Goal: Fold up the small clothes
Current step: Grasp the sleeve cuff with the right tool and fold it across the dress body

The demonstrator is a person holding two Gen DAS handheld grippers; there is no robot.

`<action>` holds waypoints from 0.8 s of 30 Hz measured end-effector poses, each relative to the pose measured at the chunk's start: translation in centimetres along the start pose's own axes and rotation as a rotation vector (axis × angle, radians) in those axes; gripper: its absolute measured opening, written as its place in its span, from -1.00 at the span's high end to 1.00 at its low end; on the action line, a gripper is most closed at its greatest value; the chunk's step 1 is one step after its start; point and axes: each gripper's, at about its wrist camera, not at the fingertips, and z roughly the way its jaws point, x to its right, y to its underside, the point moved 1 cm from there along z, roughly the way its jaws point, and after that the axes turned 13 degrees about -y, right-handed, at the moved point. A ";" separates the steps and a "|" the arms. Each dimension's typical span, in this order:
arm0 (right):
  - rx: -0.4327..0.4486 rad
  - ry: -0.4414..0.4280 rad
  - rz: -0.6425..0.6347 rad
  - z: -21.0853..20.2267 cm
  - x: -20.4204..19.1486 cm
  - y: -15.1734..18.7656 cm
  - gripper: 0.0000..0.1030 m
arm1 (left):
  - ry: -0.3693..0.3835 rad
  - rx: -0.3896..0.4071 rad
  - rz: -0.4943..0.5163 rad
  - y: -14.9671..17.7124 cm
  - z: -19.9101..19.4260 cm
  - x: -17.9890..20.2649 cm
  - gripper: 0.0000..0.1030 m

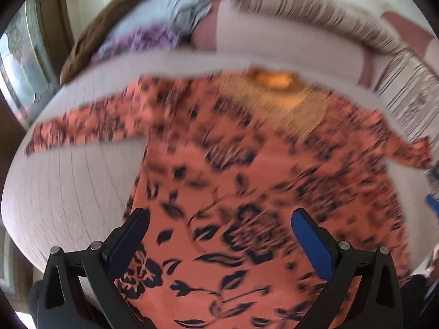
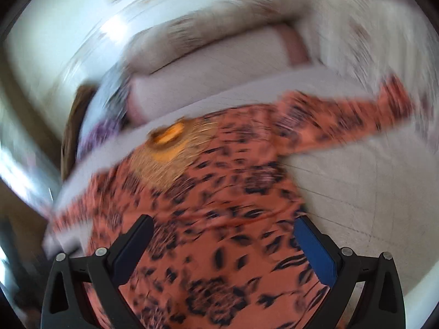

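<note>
Both sets of jaws stand wide apart and hold nothing. The left gripper (image 1: 221, 242) hangs over the lower body of an orange floral tunic (image 1: 247, 181), its fingers astride the printed cloth but, as far as the blurred view lets me judge, not pressing on it. The right gripper (image 2: 223, 248) is likewise spread above the same tunic (image 2: 208, 213), nearer the garment's right side edge.

The tunic lies flat and face up on a pale quilted sofa seat (image 1: 71, 181). Its long axis runs straight away from both grippers: hem nearest, yellow neckline (image 1: 274, 78) at the far end. The sleeves stick out crosswise, the left sleeve (image 1: 82, 128) toward the left gripper's side, the right sleeve (image 2: 356, 115) toward the right gripper's side.

So each gripper is the nearer one for its own sleeve, and the first fold probably means reaching forward and outward to a cuff or side seam.

Beyond the neckline, well apart from the tunic, a heap of grey and purple clothes (image 1: 153, 27) lies on the sofa beside striped cushions (image 1: 315, 8).
</note>
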 end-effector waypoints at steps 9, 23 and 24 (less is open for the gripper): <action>0.268 0.046 0.538 -2.9 23.2 -9.4 -0.51 | -0.030 -0.080 0.008 3.2 5.0 -1.4 -1.00; 0.244 0.218 0.661 0.7 30.6 -25.1 0.82 | 0.007 -0.044 0.014 3.1 5.4 -1.6 -1.00; 0.243 0.242 0.631 0.6 30.1 -26.3 0.82 | 0.017 -0.045 0.019 3.0 5.4 -1.7 -1.00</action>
